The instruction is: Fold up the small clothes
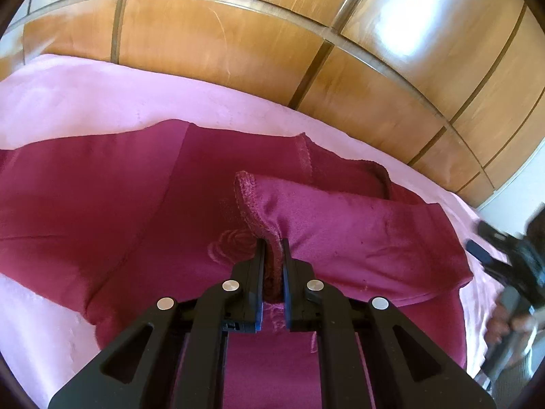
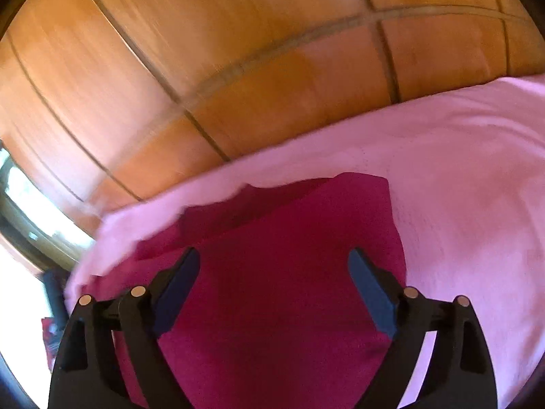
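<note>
My left gripper (image 1: 273, 243) is clamped on the stitched hem of the maroon garment (image 1: 102, 184), which lies across the pink bedspread (image 1: 85, 95) near its far edge. My right gripper (image 2: 274, 255) hangs over the same cloth, fingers wide apart and gripping nothing.

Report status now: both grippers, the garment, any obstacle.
Left gripper shut on stitched hem of dark red satin garment. Right gripper open, empty, above garment. Garment on pink bedsheet. No obstacle seen.
</note>
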